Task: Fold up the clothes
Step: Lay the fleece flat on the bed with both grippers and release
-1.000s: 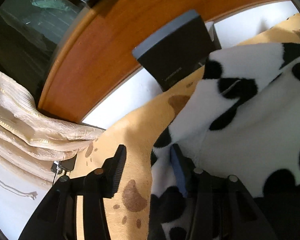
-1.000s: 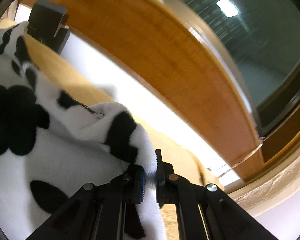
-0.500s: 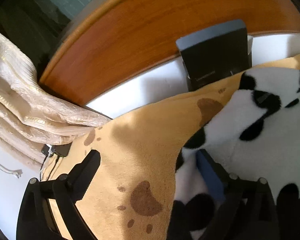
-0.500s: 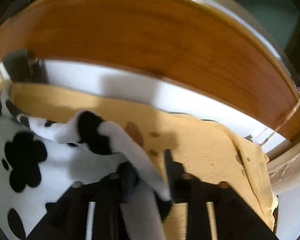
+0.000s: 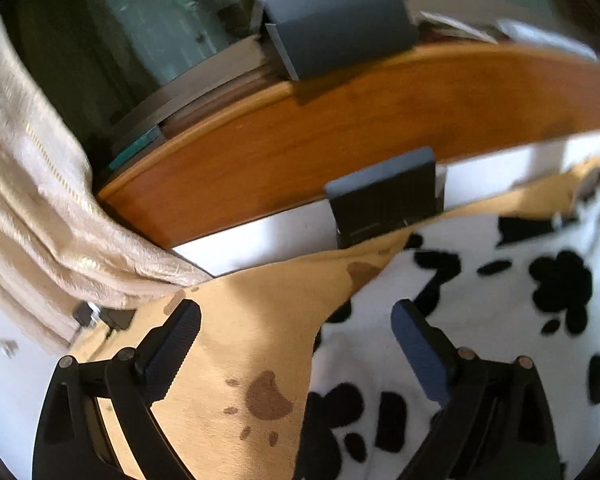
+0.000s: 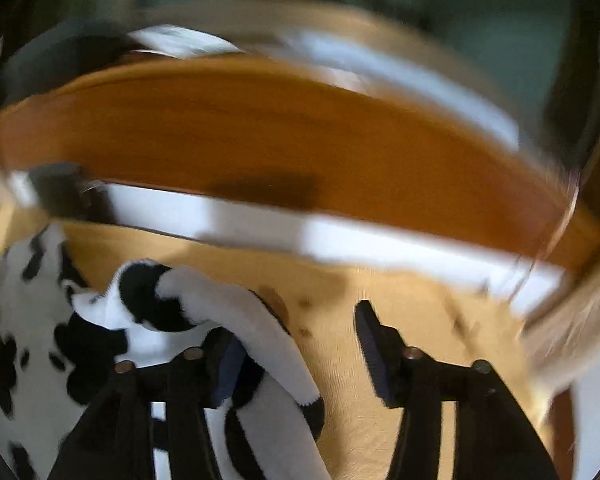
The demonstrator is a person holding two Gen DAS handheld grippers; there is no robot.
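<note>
A fluffy white garment with black paw prints (image 5: 500, 300) lies on a tan sheet with brown paw prints (image 5: 244, 340). My left gripper (image 5: 296, 344) is open above the garment's left edge; the garment lies flat under its right finger. In the right wrist view the garment (image 6: 28, 340) lies at the left, and its corner flap (image 6: 236, 312) drapes over my left finger. My right gripper (image 6: 296, 344) is open and holds nothing. The right wrist view is motion blurred.
A curved wooden headboard (image 5: 340, 128) runs behind the bed. A dark box (image 5: 384, 196) leans against it and a grey box (image 5: 336, 24) rests on top. A cream curtain (image 5: 40, 208) hangs at the left, with a plug and cable (image 5: 100, 316) below it.
Both grippers have opened and let go of the garment. They have pulled back and tilted up, so more of the headboard and window shows. The garment's corner has dropped onto the bed.
</note>
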